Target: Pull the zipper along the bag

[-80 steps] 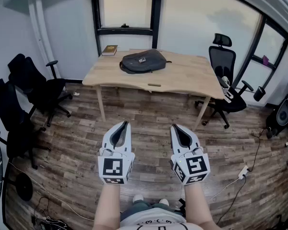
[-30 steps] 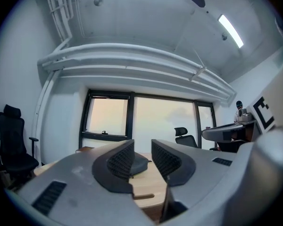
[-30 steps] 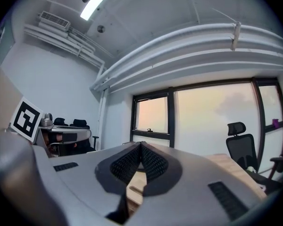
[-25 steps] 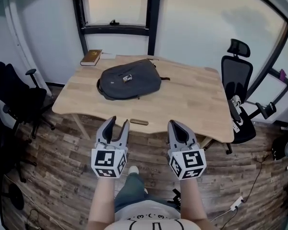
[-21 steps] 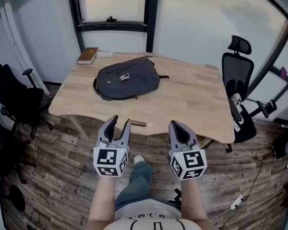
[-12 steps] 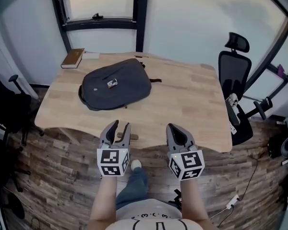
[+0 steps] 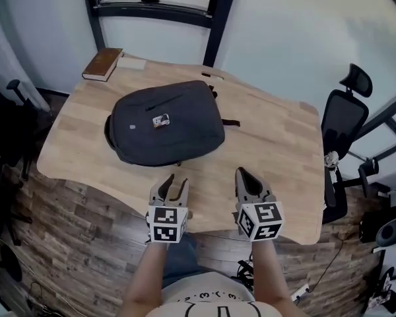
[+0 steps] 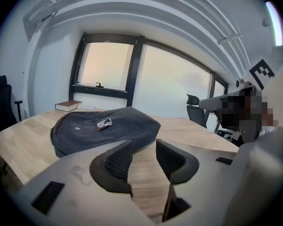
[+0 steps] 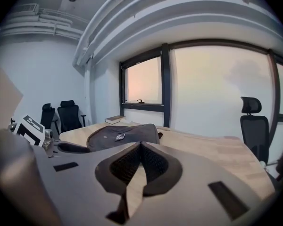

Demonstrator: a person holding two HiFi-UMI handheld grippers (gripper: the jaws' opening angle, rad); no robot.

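A dark grey backpack (image 7: 165,131) lies flat on the wooden table (image 7: 277,157), a small tag on its top; it also shows as the backpack (image 8: 101,128) and the backpack (image 9: 122,136). My left gripper (image 7: 171,185) hovers over the table's near edge, short of the bag, its jaws open with nothing between them. My right gripper (image 7: 245,177) is beside it to the right, jaws shut and empty. In the left gripper view the left gripper (image 8: 143,160) points at the bag; the right gripper (image 9: 140,150) has its tips touching.
A brown book (image 7: 103,63) lies at the table's far left corner by the window. Black office chairs stand at the right (image 7: 343,111) and the left (image 7: 6,124). Wooden floor runs below the table's near edge.
The view has closed in on the table; both grippers have come forward from over the floor to the table's near edge. The left jaws stay open, the right stay shut.
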